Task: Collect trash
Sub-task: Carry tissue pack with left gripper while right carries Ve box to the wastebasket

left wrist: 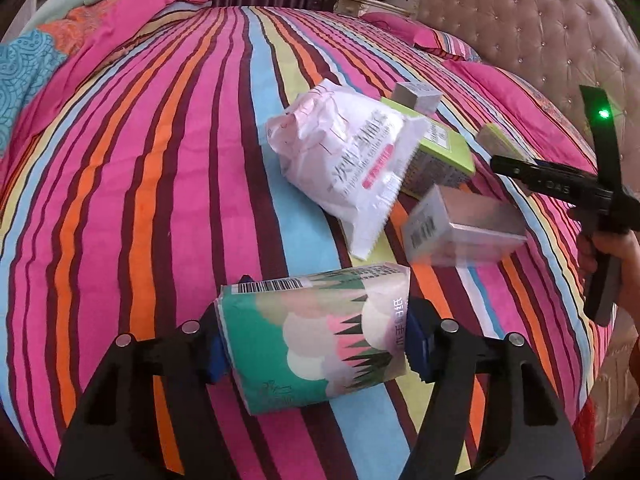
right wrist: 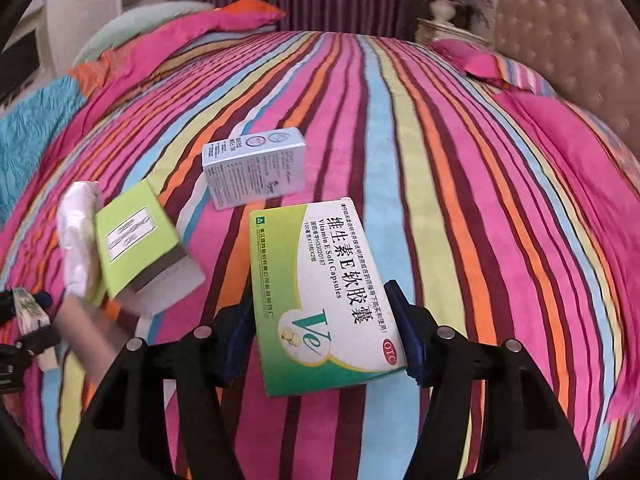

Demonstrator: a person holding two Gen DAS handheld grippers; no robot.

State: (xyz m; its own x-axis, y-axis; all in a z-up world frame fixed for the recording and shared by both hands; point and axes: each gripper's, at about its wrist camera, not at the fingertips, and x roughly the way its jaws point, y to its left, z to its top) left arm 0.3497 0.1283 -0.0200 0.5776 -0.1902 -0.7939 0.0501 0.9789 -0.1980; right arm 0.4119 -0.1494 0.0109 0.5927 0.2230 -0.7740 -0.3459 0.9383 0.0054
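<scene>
The left gripper (left wrist: 316,344) pinches a soft, glossy tissue pack (left wrist: 316,332); the right gripper (right wrist: 320,336) clamps a flat cardboard vitamin E box (right wrist: 320,292). Both hang over the plush striped bedspread (left wrist: 160,200), crinkled white wrapper (left wrist: 340,160) at one o'clock.

Striped bedspread (left wrist: 160,200): soft matt cloth, velvety nap.
Tissue pack (left wrist: 316,336): glossy printed plastic film, slightly creased.
White bag (left wrist: 344,156): crinkled thin plastic, faint sheen.
Vitamin E box (right wrist: 320,292): smooth coated cardboard.
Silver box (right wrist: 256,168): cardboard, metallic sheen.
Headboard (left wrist: 532,32): tufted upholstery, shiny studs.
Gripper pads (left wrist: 416,344): blue ribbed plastic or rubber, cannot tell which; arms matt black plastic.
</scene>
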